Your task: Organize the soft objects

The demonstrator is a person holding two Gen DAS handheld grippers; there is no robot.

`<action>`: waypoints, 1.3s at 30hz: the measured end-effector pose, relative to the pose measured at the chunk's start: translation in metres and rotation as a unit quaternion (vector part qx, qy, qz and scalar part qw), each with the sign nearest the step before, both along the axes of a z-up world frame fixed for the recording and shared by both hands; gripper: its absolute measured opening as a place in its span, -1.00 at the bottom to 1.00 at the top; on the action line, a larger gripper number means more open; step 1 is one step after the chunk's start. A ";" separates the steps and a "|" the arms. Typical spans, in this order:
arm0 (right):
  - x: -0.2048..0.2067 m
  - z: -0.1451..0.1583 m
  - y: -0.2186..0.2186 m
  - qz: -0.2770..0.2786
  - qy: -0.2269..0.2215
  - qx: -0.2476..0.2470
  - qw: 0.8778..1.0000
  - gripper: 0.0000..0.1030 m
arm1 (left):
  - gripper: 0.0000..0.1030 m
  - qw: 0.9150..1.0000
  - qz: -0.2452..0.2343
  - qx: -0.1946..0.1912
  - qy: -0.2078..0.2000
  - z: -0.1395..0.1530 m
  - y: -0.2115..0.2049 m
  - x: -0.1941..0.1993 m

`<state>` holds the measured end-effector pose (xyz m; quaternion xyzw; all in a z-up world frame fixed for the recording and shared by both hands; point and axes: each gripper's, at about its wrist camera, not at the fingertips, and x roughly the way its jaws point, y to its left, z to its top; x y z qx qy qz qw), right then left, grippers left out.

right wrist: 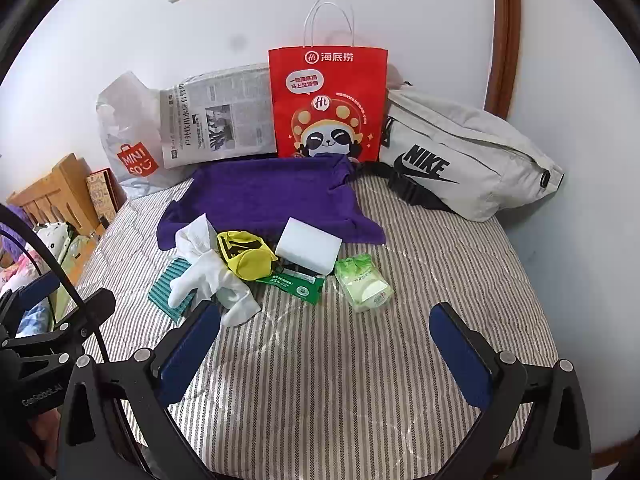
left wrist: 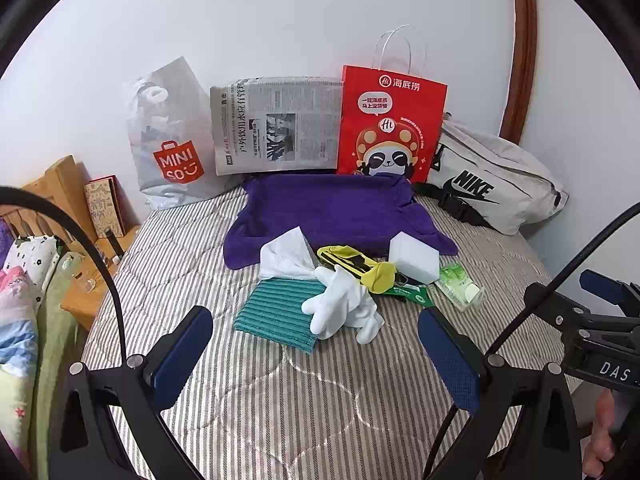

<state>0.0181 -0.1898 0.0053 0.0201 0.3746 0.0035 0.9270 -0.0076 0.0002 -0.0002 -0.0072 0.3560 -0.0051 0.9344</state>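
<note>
Striped bed cover (left wrist: 304, 400) fills the lower frame of both views, bare between the fingers and the pile. Left gripper (left wrist: 316, 344) spread wide, holding nothing, touching nothing; right gripper (right wrist: 324, 344) likewise spread wide and empty, hovering over bare stripes. Soft items clustered at frame centre: white gloves (left wrist: 340, 304) lie across a teal ribbed cloth (left wrist: 276, 312), fingers pointing lower left; crumpled tissue (left wrist: 286, 254), yellow sock (left wrist: 360, 266), white sponge block (left wrist: 414, 258), green wipes pack (right wrist: 362, 282). Purple towel (left wrist: 328, 212) lies behind them, long axis left-right. Bags and newspaper (left wrist: 276, 126) line the wall.
</note>
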 end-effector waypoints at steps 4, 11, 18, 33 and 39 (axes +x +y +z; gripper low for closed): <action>-0.003 0.000 0.001 0.000 -0.002 0.000 1.000 1.00 | 1.00 1.000 -0.001 -0.003 -0.002 0.000 0.001 -0.002; -0.004 0.001 0.000 -0.001 -0.002 0.001 1.000 1.00 | 1.00 1.000 -0.002 0.004 -0.002 -0.001 -0.002 -0.004; -0.008 0.001 -0.001 -0.003 -0.005 0.003 1.000 1.00 | 1.00 1.000 -0.003 0.005 -0.002 -0.001 -0.003 -0.004; -0.013 0.003 0.000 -0.003 -0.008 0.004 1.000 1.00 | 1.00 1.000 0.001 0.005 0.000 -0.001 -0.003 -0.012; -0.014 0.003 0.001 -0.002 -0.009 0.005 1.000 1.00 | 1.00 1.000 0.000 0.000 0.002 -0.002 0.001 -0.011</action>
